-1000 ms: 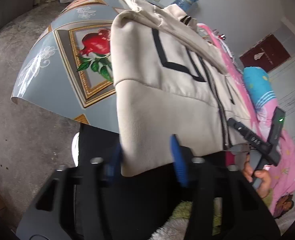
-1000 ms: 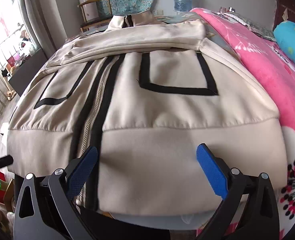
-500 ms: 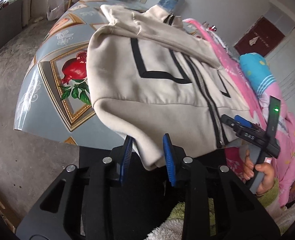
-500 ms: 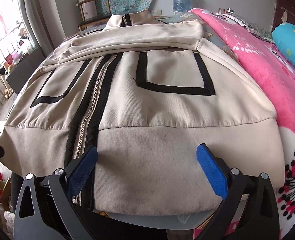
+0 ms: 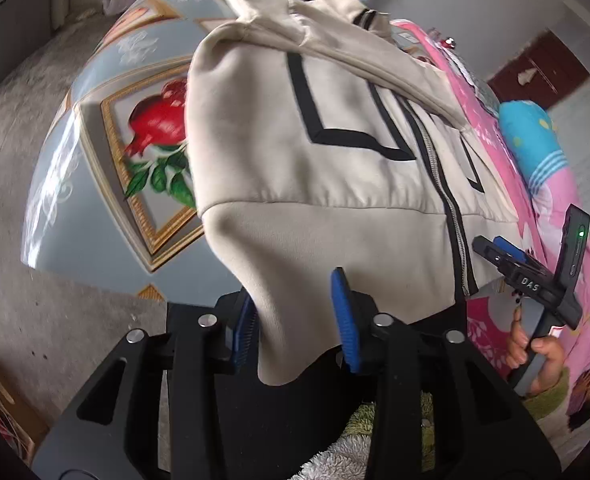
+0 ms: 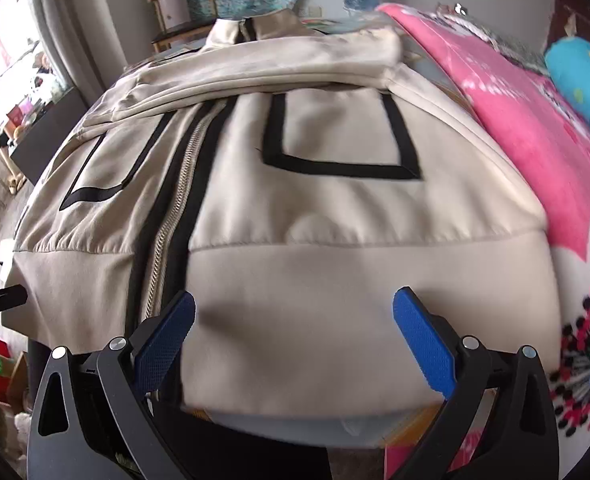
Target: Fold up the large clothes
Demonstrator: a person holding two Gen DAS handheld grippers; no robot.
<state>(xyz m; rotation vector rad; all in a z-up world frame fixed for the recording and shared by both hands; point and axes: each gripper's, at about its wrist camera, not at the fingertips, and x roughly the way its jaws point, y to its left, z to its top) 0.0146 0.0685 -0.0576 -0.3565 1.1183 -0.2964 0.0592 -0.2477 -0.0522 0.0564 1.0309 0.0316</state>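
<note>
One corner of the cream zip-up jacket [image 5: 335,184], clamped half a second ago, hangs loose between the left gripper [image 5: 295,320]'s reopened jaws; the right gripper [image 6: 295,344] stays wide apart, so regrasping seems needed.

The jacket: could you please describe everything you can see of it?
The jacket is cream, of soft fleecy-looking fabric, with black-outlined square pockets, a black-edged metal zip closed down the front and a broad plain hem band. It lies front up on the table, sleeves folded across the chest, beside a pink blanket. The left gripper brackets its hanging hem corner; the right gripper is open over the hem.
</note>
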